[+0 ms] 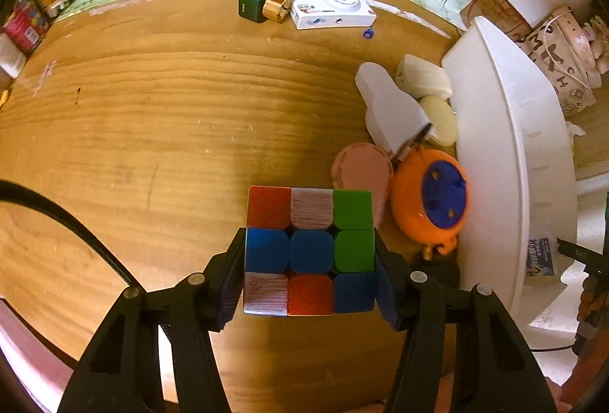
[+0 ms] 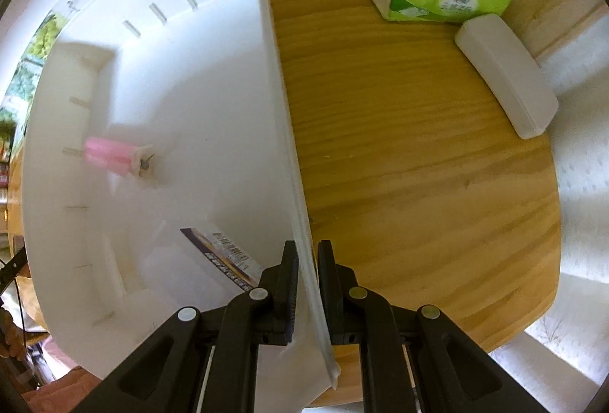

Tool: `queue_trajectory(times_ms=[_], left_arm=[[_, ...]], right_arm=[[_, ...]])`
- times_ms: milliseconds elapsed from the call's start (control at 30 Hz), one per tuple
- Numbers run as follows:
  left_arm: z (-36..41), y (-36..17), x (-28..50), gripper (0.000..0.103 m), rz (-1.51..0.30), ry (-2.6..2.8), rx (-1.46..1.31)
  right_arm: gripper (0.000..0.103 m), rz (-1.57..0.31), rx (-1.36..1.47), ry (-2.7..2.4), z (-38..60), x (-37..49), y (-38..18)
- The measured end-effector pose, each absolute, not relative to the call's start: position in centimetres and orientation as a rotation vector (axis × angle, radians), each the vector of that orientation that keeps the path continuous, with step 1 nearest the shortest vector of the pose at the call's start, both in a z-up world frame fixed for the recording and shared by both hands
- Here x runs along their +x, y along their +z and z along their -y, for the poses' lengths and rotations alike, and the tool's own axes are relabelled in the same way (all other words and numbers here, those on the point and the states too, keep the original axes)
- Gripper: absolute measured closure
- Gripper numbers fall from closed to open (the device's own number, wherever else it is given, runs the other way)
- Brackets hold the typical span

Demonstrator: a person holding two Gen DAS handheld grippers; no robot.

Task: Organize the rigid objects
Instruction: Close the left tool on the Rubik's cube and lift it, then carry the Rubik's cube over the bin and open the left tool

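The left gripper point(image 1: 310, 272) has a puzzle cube point(image 1: 309, 250) squeezed between its two pads, which press the cube's left and right sides at the middle and lower rows; the jaws stand about half open, spanning the cube's full width. In the left wrist view the cube sits near the centre, toward 6 o'clock, above the wooden table point(image 1: 152, 116). At about 3 o'clock from it stands the white storage bin point(image 1: 506, 131), its near wall rising just beyond an orange round gadget with a blue face point(image 1: 430, 196), a pink disc point(image 1: 361, 171) and some white plastic pieces point(image 1: 396, 108). Far off at 12 o'clock lie a white toy camera point(image 1: 333, 7) and a green and gold block point(image 1: 262, 0). The right gripper point(image 2: 307, 283) is nearly shut, pinching the bin's thin far wall between its pads, apparently to steady it; inside the bin lie a pink item point(image 2: 112, 154) and a printed card point(image 2: 222, 255). The step in hand looks like carrying the cube into the bin. To do that well, keep the squeeze even so the cube does not twist, carry it high enough to clear the clutter and the wall, then lower it onto bare floor at about 9 o'clock in the right wrist view, clear of the card.
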State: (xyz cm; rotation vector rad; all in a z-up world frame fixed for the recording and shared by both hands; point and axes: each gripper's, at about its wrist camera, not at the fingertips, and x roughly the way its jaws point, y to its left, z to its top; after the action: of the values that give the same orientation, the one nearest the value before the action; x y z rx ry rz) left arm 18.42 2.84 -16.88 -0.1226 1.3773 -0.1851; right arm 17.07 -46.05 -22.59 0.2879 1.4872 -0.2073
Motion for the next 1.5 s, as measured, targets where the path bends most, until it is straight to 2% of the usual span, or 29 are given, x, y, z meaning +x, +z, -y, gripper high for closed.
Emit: queue_trajectory(times_ms=[733, 1500], left_arm=[[6.1, -9.7, 12.0, 0.041, -1.221, -0.331, -0.081], [17.7, -9.2, 11.7, 0.041, -1.167, -0.582, 0.083]], right_arm=[[0.094, -1.462, 0.207, -0.004, 45.8, 16.4, -22.3], [0.095, -1.464, 0.031, 0.076, 42.4, 16.9, -22.0]])
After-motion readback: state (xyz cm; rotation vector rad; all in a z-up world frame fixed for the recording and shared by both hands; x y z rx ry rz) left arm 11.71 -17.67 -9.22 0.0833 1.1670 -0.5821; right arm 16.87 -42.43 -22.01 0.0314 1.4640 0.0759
